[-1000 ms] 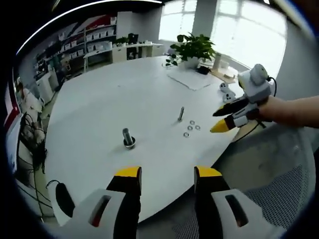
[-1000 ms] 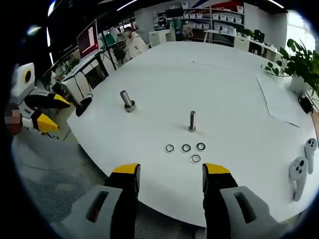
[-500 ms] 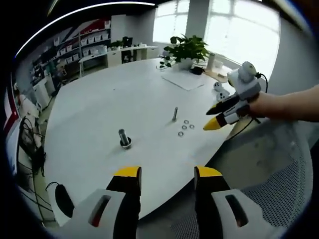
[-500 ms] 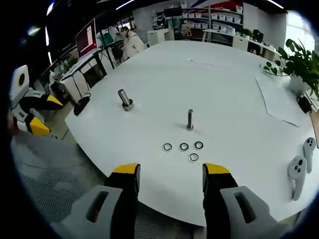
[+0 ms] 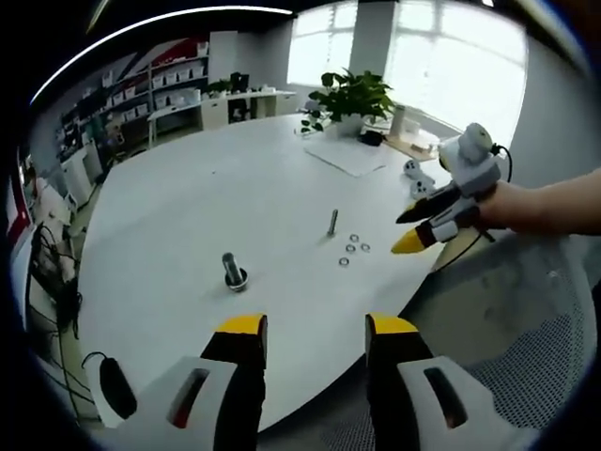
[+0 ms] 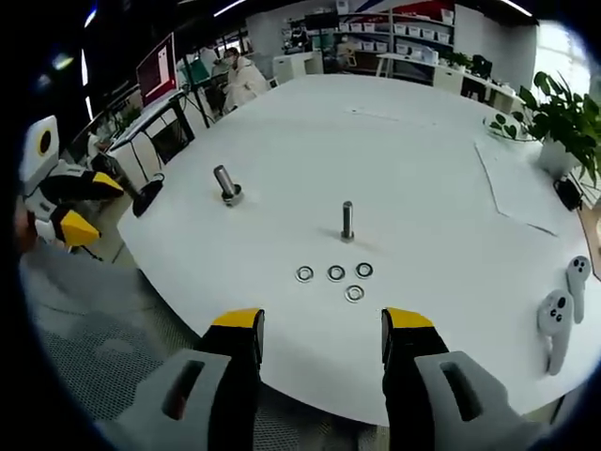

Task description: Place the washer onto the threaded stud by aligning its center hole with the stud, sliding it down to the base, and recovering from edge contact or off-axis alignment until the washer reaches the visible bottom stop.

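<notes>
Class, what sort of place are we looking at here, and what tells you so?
Probably an office or lab workspace: a large white table, shelves of storage bins along the far wall, a monitor on a desk, and a potted plant by bright windows.

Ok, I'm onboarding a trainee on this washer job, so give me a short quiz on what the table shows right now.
1. How many washers lie on the table?
2. True or false: a washer already sits on the upright stud.
3. Both grippers, left gripper and right gripper, are: A) shut on a washer B) open and empty C) touching the stud.

Key: 1) four; 2) false; 3) B.
</notes>
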{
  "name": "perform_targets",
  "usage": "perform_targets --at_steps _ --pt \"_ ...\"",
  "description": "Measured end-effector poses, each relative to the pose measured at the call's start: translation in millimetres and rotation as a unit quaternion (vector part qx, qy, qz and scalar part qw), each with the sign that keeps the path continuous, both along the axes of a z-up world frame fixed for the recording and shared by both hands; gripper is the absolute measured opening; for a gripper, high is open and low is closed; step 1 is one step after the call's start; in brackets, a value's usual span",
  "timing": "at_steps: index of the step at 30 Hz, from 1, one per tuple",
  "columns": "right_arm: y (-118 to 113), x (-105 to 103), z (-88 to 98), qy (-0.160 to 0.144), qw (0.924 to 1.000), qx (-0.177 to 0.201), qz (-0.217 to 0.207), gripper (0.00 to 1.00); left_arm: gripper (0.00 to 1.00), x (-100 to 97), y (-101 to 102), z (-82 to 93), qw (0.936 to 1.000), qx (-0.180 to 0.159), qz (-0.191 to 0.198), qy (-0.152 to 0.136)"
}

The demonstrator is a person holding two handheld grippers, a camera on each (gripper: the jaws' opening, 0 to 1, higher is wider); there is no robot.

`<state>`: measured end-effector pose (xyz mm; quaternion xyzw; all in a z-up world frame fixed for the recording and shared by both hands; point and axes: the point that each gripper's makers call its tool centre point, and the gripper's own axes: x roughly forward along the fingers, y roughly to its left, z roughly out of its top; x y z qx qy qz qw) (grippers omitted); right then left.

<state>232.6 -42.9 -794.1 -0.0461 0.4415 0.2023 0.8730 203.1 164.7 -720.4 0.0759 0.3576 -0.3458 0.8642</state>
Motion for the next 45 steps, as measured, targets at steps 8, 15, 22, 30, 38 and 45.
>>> perform_targets --at_steps 8,15,22,30,38,45 --pt "2 -3 -3.7 0.006 0.9999 -0.009 0.008 0.53 0.40 -0.6 -4 -5.6 0.9997 0.019 -0.018 -0.005" --pt "-5 1 -6.2 0.014 0.9999 -0.004 -0.004 0.53 0.41 -0.9 -5 -6.5 0.9996 0.015 -0.022 -0.003" --pt "-11 7 -12.7 0.022 0.9997 -0.013 -0.002 0.52 0.41 -2.9 -8 -13.8 0.9993 0.017 -0.031 0.006" --pt "-14 15 -35.1 0.044 0.9987 -0.023 0.012 0.48 0.41 -3.9 -4 -18.8 0.9992 0.025 -0.028 0.014" --pt "-17 32 -46.2 0.061 0.9966 -0.036 0.043 0.36 0.41 -6.0 -4 -22.4 0.9988 0.031 -0.031 0.020" --pt "-16 35 -60.6 0.085 0.9924 -0.052 0.073 0.31 0.41 -4.3 -2 -22.8 0.9990 0.031 -0.026 0.021"
